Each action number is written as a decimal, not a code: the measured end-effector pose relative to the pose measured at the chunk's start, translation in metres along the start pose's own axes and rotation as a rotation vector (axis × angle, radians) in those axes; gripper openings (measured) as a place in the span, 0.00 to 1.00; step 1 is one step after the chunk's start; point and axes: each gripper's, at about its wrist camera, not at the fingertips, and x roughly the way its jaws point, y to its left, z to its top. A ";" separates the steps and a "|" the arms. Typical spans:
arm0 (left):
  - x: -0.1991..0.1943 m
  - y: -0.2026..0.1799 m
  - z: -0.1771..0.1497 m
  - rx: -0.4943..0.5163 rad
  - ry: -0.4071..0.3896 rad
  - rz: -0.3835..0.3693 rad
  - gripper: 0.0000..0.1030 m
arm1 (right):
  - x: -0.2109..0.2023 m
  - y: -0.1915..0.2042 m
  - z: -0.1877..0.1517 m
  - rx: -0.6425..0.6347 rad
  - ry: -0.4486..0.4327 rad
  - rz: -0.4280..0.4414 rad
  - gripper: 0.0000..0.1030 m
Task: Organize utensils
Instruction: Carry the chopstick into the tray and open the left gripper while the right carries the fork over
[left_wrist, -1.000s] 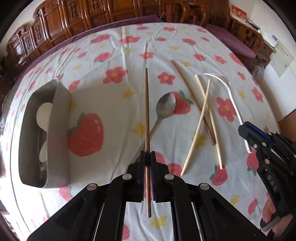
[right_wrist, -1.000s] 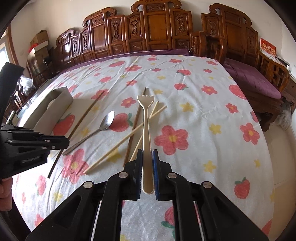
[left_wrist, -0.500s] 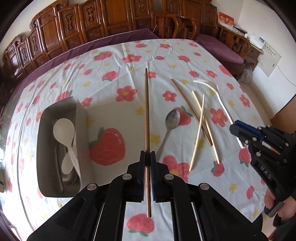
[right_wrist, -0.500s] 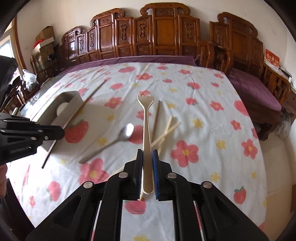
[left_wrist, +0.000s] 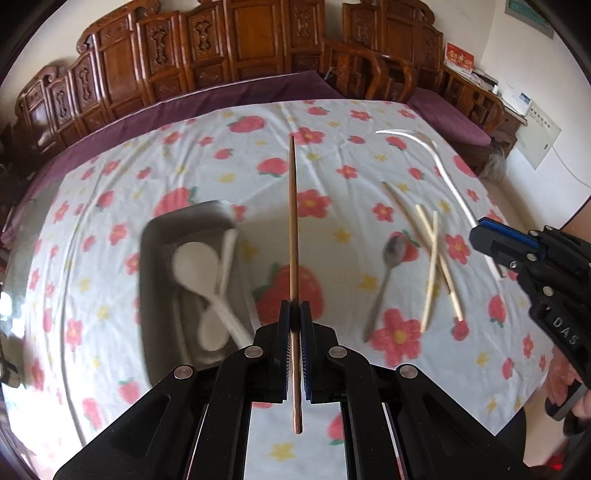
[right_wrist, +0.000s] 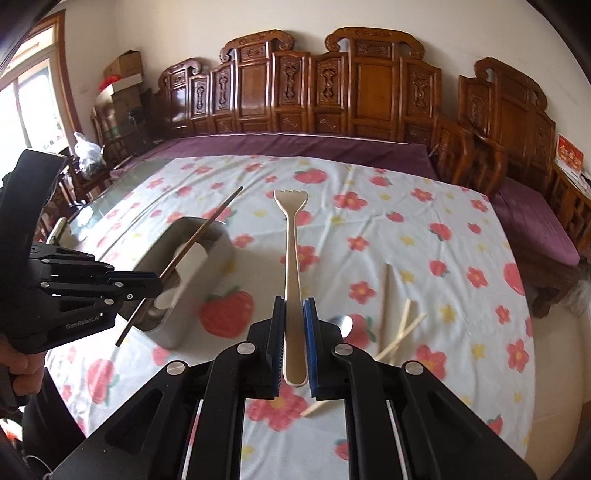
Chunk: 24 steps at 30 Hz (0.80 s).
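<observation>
Dark wooden chopstick (left_wrist: 293, 236) was clamped between the closed jaws of the left gripper (left_wrist: 294, 321), gripped toward its near end, with most of its length projecting forward, held in the air just right of the metal tray (left_wrist: 192, 227). The right-wrist view showed the same stick crossing above the tray's near corner, slanted. Plastic fork (right_wrist: 293, 266) was pinched by its handle in the closed right gripper (right_wrist: 294, 332), tines forward, above the cloth and right of the tray. The tray already held white spoons (left_wrist: 194, 264). A metal spoon (left_wrist: 384, 284) and pale chopsticks (left_wrist: 432, 266) lay loose on the flowered tablecloth (left_wrist: 332, 122). Judgement: the step in hand was delivery of both held items into the tray. To do it well, the chopstick should be turned parallel to the tray's long axis and lowered until its tip is inside the walls before the jaws part; released slanted, it would likely bridge the rim and roll off. The fork should go in separately.
</observation>
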 end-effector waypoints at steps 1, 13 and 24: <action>-0.001 0.004 -0.001 0.005 -0.002 0.002 0.04 | 0.001 0.004 0.002 -0.002 0.000 0.005 0.12; 0.007 0.069 -0.013 -0.026 0.008 0.044 0.04 | 0.028 0.059 0.011 -0.043 0.038 0.055 0.12; 0.044 0.094 -0.019 -0.075 0.050 0.020 0.04 | 0.049 0.082 0.008 -0.040 0.069 0.068 0.12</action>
